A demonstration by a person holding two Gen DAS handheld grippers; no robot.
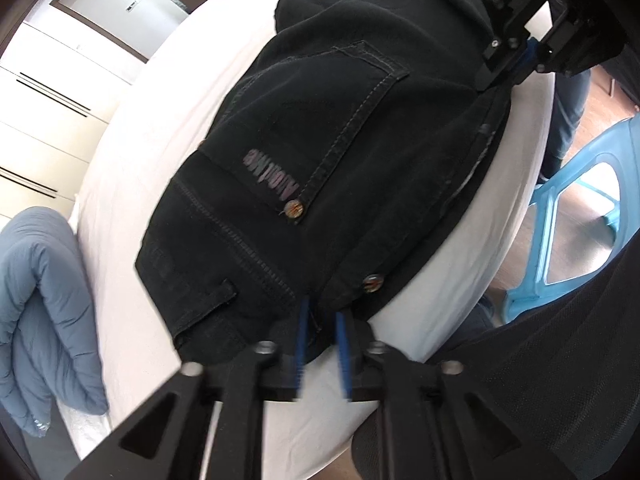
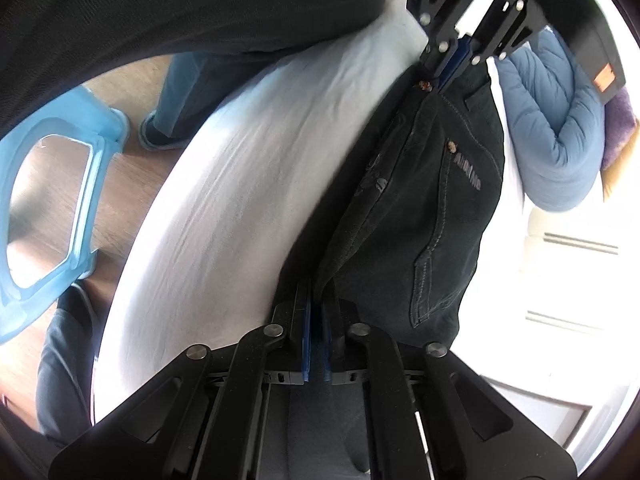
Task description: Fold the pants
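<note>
Black pants (image 1: 320,152) with a back pocket, grey lettering and brown buttons are held above a white bed (image 1: 132,184). My left gripper (image 1: 322,320) is shut on the waistband edge near a button. My right gripper (image 2: 318,300) is shut on the other end of the pants (image 2: 432,208), which hang stretched between the two. The right gripper also shows in the left wrist view (image 1: 516,64) at the top right; the left gripper shows in the right wrist view (image 2: 452,68) at the top.
A folded blue-grey duvet (image 1: 44,304) lies at the bed's end, also in the right wrist view (image 2: 560,128). A light blue plastic stool (image 1: 568,216) stands on the wooden floor beside the bed. White cabinets (image 1: 44,92) stand behind. The person's legs (image 2: 180,92) are close by.
</note>
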